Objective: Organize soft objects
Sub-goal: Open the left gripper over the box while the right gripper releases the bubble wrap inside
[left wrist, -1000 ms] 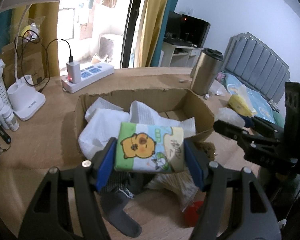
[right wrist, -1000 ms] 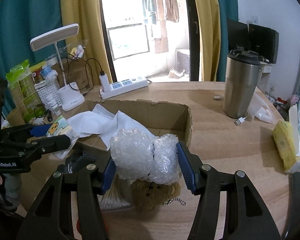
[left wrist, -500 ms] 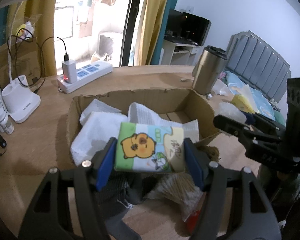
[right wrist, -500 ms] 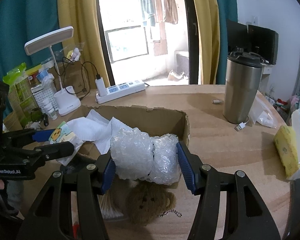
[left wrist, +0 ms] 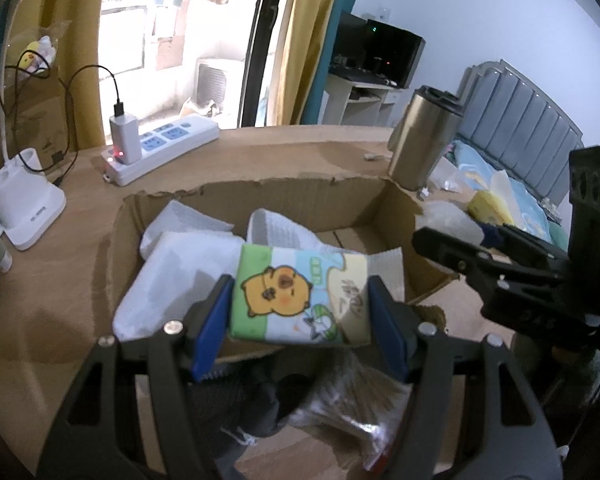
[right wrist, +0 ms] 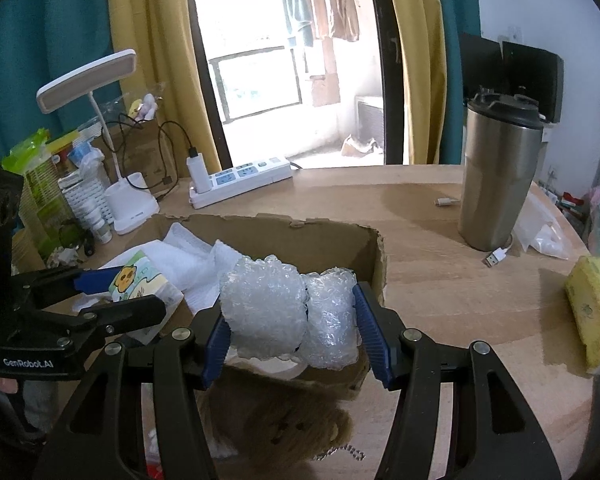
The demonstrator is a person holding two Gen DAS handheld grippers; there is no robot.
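My left gripper (left wrist: pixel 300 312) is shut on a tissue pack (left wrist: pixel 300 294) printed with a yellow cartoon animal, held over the near edge of an open cardboard box (left wrist: pixel 284 196). White foam sheets (left wrist: pixel 188 248) lie inside the box. My right gripper (right wrist: pixel 292 320) is shut on a crumpled bubble wrap wad (right wrist: pixel 290 310), also above the box's near wall (right wrist: pixel 376 264). The left gripper (right wrist: pixel 120 292) with its tissue pack (right wrist: pixel 134 278) shows at the left of the right wrist view. A brown plush toy (right wrist: pixel 284 420) lies on the table below the right gripper.
A steel tumbler (right wrist: pixel 500 176) stands right of the box. A power strip (right wrist: pixel 240 180) with a charger and a white desk lamp (right wrist: pixel 128 200) sit behind it. A yellow sponge (right wrist: pixel 592 312) lies at the far right. Dark fabric and a plastic bag (left wrist: pixel 340 412) lie before the box.
Both grippers have carried their loads forward toward the box; the box now looks nearer and lower in both views. Neither grip has changed.
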